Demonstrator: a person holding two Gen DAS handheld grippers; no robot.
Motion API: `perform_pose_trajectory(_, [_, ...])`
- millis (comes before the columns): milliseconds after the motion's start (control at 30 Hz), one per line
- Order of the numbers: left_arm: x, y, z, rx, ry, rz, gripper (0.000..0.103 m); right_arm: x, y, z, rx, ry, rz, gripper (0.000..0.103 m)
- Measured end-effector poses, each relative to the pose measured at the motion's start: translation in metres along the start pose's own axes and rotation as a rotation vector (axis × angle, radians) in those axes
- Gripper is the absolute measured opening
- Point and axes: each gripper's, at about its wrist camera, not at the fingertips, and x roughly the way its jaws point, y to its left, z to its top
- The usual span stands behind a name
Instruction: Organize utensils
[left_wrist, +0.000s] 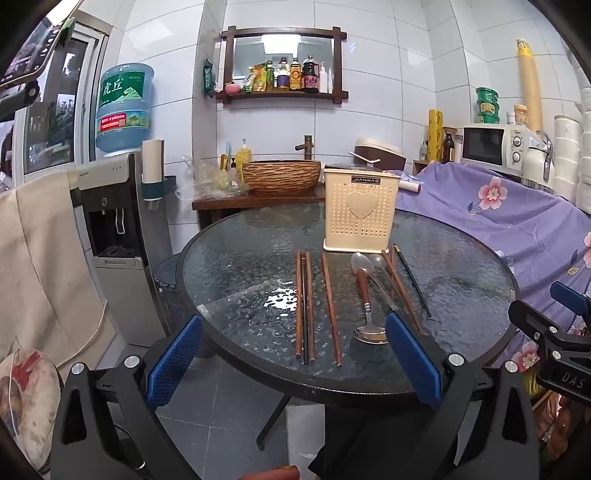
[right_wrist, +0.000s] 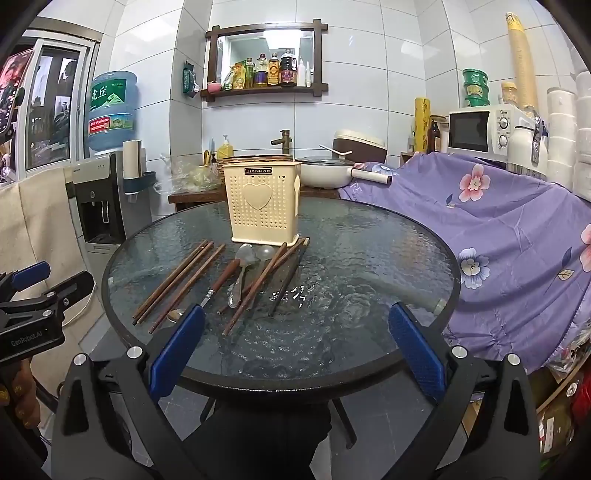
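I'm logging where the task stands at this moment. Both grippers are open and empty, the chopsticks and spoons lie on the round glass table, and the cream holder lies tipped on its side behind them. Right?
One thing is wrong: the cream holder is not tipped over; it stands upright behind the utensils, as the right wrist view shows. The rest holds: the left gripper and the right gripper have open, empty jaws, and the chopsticks and spoons lie on the glass table.

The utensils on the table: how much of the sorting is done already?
Nothing looks done. The chopsticks and the spoons lie on the glass table in front of the cream holder. Both claws, left and right, are open and hold nothing. Every utensil remains to be put in the holder.
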Motion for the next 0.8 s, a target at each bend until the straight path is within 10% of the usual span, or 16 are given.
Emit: perform_pose_trajectory(800, [-0.0001,0.0016,-0.0014,-0.012,0.006,-0.016,0.097,0.0001,0.0001,-0.0007,-0.002,0.006,-0.001,0.098])
